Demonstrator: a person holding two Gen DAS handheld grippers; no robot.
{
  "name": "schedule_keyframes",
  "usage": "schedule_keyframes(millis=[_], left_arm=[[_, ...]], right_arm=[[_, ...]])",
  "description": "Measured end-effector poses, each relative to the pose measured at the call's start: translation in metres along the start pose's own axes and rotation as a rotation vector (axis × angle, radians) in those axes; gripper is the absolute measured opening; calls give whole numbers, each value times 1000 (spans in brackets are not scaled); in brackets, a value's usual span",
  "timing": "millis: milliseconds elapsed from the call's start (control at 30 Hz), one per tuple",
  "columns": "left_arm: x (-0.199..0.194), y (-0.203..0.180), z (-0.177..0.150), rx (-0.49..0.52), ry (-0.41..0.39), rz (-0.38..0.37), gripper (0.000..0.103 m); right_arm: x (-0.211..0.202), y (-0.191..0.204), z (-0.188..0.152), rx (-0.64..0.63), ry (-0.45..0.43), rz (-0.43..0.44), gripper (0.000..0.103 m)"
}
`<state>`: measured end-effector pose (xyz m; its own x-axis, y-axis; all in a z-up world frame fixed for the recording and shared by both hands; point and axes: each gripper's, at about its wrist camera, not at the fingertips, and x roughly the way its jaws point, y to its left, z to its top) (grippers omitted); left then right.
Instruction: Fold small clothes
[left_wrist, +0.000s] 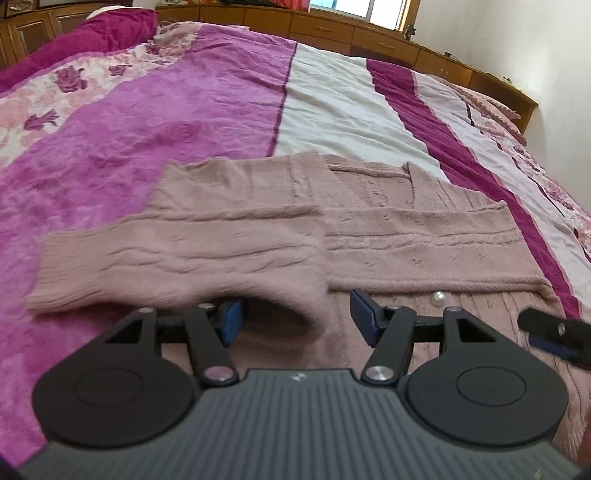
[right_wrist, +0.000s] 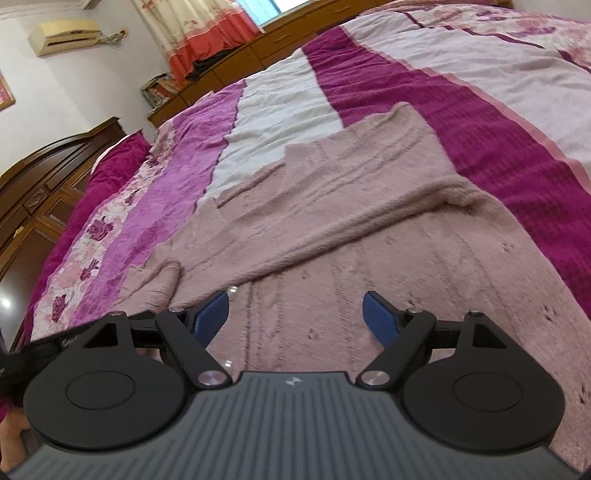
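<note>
A dusty-pink knitted sweater (left_wrist: 424, 236) lies flat on the bed, both sleeves folded across its body. The left sleeve (left_wrist: 177, 258) drapes over the tip of my left gripper's left finger. My left gripper (left_wrist: 295, 317) is open and empty, low over the sweater's near part. My right gripper (right_wrist: 297, 317) is open and empty, just above the sweater (right_wrist: 369, 229) and its folded right sleeve (right_wrist: 332, 206). The right gripper's finger shows at the right edge of the left wrist view (left_wrist: 554, 332). A pearl button (left_wrist: 439, 296) sits on the sweater.
The bed is covered by a striped magenta, white and floral pink bedspread (left_wrist: 147, 129). Wooden cabinets (left_wrist: 332, 26) run along the far side under a window. A dark wooden headboard (right_wrist: 48, 166) and a wall air conditioner (right_wrist: 62, 35) show in the right wrist view.
</note>
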<state>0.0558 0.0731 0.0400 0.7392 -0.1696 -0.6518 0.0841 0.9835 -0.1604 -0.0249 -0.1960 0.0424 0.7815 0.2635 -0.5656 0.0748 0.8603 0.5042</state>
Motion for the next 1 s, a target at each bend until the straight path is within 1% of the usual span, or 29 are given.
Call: schedule_keyframes(millis=[167, 300, 433, 500, 567, 633, 733, 833, 867, 933, 1000], left_arm=[[-25, 25, -9, -22, 4, 40, 62], [-39, 43, -15, -47, -19, 119, 62], [-39, 56, -14, -77, -28, 157, 62], [-35, 59, -14, -70, -28, 177, 62], [-29, 59, -14, -47, -21, 200, 62], [-25, 60, -16, -32, -19, 219, 62], [-20, 65, -19, -45, -15, 229, 62], [-15, 69, -19, -58, -25, 242, 62], [-14, 70, -18, -56, -31, 247, 62], [-12, 71, -17, -51, -39, 265, 62], [-10, 73, -15, -60, -41, 271, 62]], right_arm=[[5, 28, 9, -57, 13, 67, 85], [20, 56, 18, -92, 44, 133, 85], [43, 86, 23, -109, 100, 199, 84], [58, 101, 24, -122, 138, 229, 83], [71, 115, 25, -137, 168, 241, 83], [84, 128, 25, -161, 189, 248, 79], [105, 143, 24, -195, 228, 238, 73], [129, 151, 22, -209, 287, 215, 66], [134, 151, 21, -207, 302, 209, 63], [145, 153, 19, -211, 323, 198, 48], [151, 158, 20, -243, 322, 184, 14]])
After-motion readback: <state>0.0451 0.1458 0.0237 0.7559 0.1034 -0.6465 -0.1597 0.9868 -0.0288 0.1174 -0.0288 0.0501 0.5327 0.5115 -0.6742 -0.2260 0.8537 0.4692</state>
